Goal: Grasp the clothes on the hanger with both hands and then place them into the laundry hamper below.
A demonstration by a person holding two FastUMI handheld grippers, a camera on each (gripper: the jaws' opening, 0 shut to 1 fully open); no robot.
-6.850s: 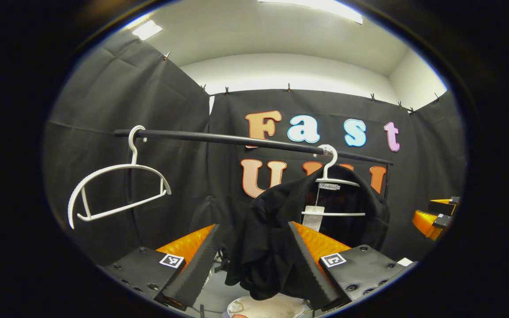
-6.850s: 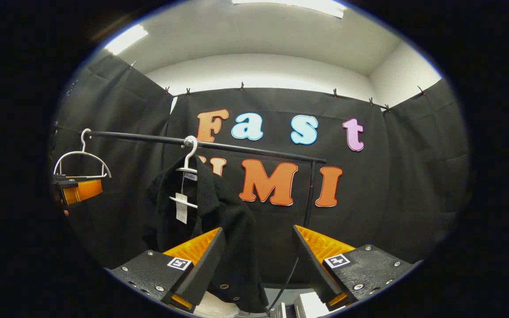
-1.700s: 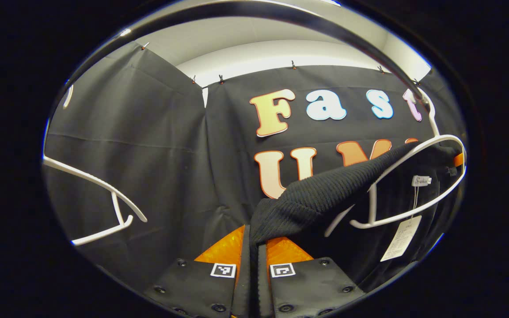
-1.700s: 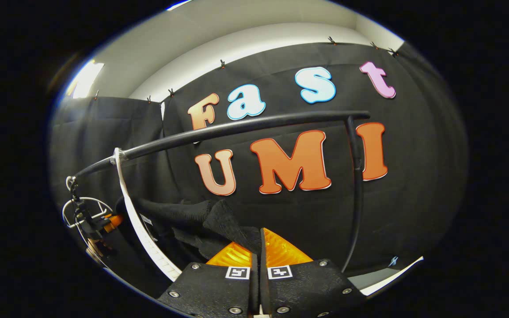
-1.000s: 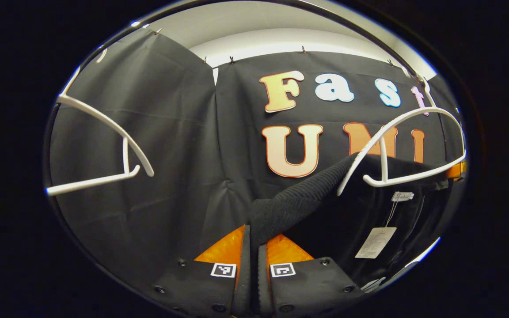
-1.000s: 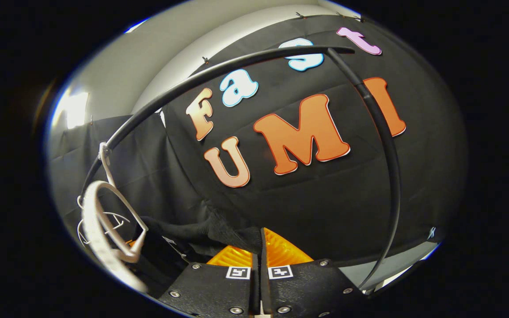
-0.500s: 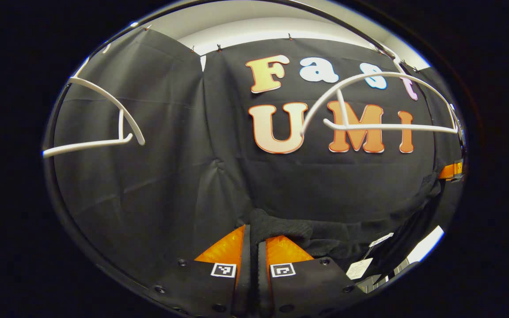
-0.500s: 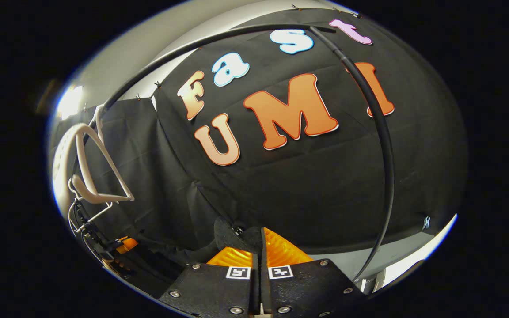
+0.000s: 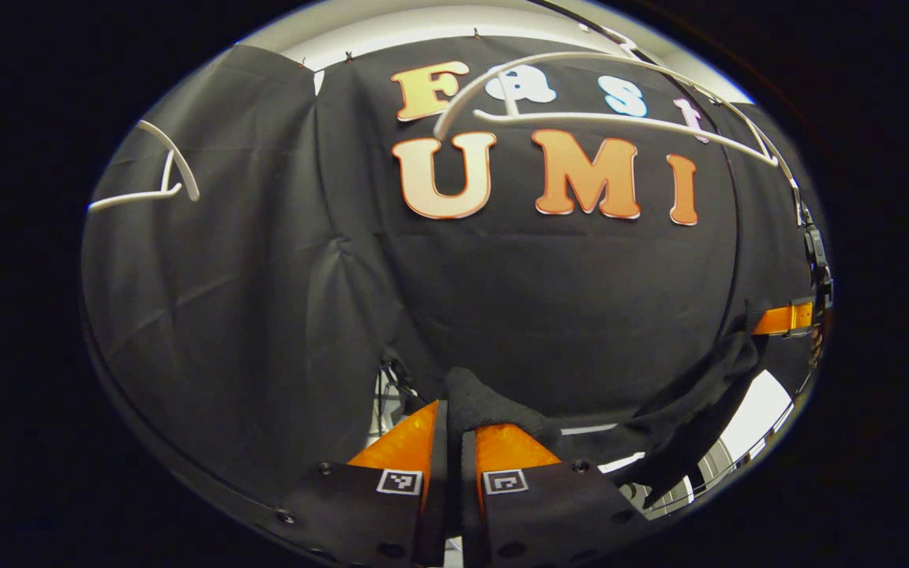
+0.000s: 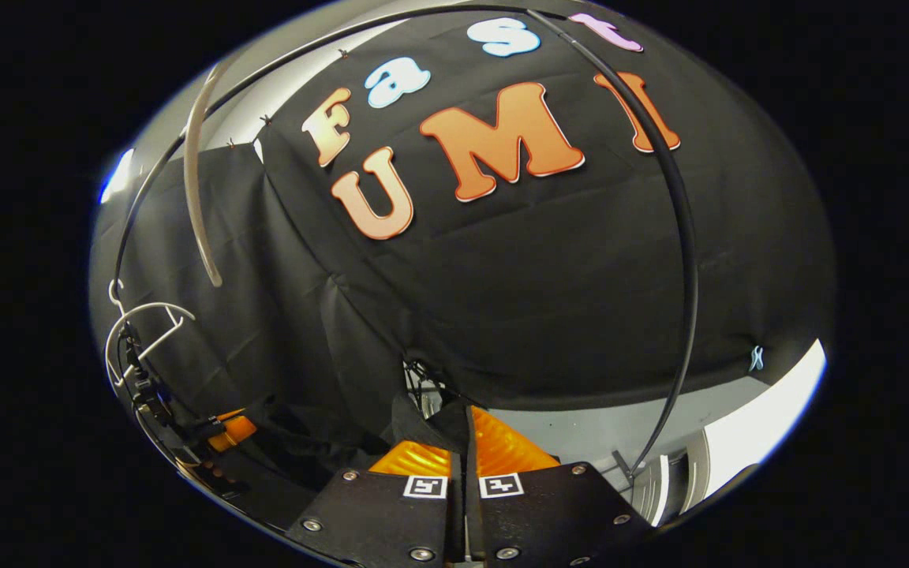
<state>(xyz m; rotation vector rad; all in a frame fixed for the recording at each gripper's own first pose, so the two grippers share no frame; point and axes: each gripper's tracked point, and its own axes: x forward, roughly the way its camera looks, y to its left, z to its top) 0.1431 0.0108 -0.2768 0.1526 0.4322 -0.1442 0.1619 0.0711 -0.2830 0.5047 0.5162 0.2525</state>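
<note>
With both the left tool [image 9: 450, 430] and right tool [image 10: 464, 434] clamped on the black knit garment [image 9: 663, 414] slung between them, I judge an uneven lowering could snag it outside the hamper.

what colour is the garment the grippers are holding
Black; the garment shows best in the left gripper view, stretched from the left gripper.

This is a recording booth staged as a laundry corner, not a lived-in home. Black cloth [image 9: 265, 260] pinned up with small clips forms the walls, hanging below a plain white wall and ceiling strip. A black rail [image 10: 679, 237] curves in front of the cloth, and bare white hangers [image 9: 620, 122] hang from it. Under the cloth's lower edge, a pale floor shows.
</note>
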